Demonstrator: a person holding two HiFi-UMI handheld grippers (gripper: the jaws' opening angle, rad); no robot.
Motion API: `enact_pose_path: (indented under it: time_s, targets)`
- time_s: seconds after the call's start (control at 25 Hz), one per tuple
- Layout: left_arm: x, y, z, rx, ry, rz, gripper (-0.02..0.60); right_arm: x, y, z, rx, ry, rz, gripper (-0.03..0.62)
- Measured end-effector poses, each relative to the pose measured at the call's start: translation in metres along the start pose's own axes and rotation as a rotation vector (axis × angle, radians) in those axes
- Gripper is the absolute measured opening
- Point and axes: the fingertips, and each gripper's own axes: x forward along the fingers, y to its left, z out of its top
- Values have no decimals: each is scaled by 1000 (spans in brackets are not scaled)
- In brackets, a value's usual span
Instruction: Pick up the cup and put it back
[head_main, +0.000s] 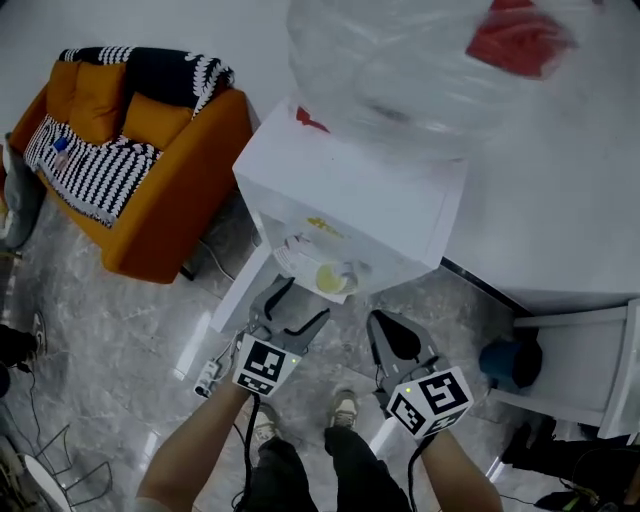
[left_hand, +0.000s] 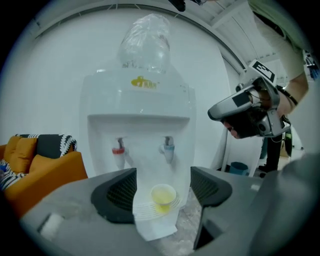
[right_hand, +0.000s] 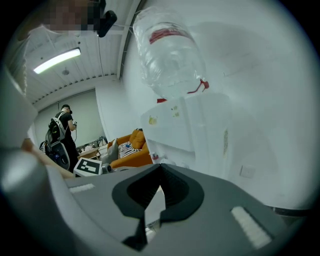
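Note:
A small pale cup (head_main: 330, 277) with yellowish liquid stands on the drip tray (head_main: 295, 262) of a white water dispenser (head_main: 350, 200), under the taps. In the left gripper view the cup (left_hand: 163, 193) sits a little right of the middle of the tray (left_hand: 150, 210), below the blue tap (left_hand: 168, 146). My left gripper (head_main: 292, 308) is open just short of the tray, its jaws wide apart on either side of the cup without touching it. My right gripper (head_main: 386, 326) hangs shut to the right, off the dispenser, holding nothing.
A clear water bottle (head_main: 420, 60) tops the dispenser. An orange sofa (head_main: 150, 170) with a striped blanket stands at the left. A blue bin (head_main: 505, 360) sits under white shelving at the right. A person with a backpack (right_hand: 60, 135) stands far off.

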Motion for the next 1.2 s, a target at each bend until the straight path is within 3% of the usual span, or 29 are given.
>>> enact_pose_path:
  time_s: [0.2, 0.32, 0.44, 0.6, 0.68, 0.84, 1.2]
  targets:
    - [-52, 7, 51, -24, 1, -2, 310, -23, 24, 52, -22, -25, -17, 3]
    - [-83, 12, 84, -29, -10, 17, 244, -38, 46, 86, -55, -45, -4, 3]
    - [-115, 16, 125, 12, -46, 41, 218, -54, 71, 120, -42, -68, 26, 3]
    - [-163, 21, 182, 6, -109, 80, 178, -78, 107, 166, -6, -113, 94, 3]
    - [-183, 19, 203, 29, -113, 83, 155, -90, 123, 185, -41, -119, 100, 3]
    - [-225, 13, 246, -71, -141, 96, 126, -114, 153, 220, -103, -137, 104, 3]
    - [-307, 9, 316, -53, -184, 148, 34, -164, 211, 285, -206, -203, 131, 3]
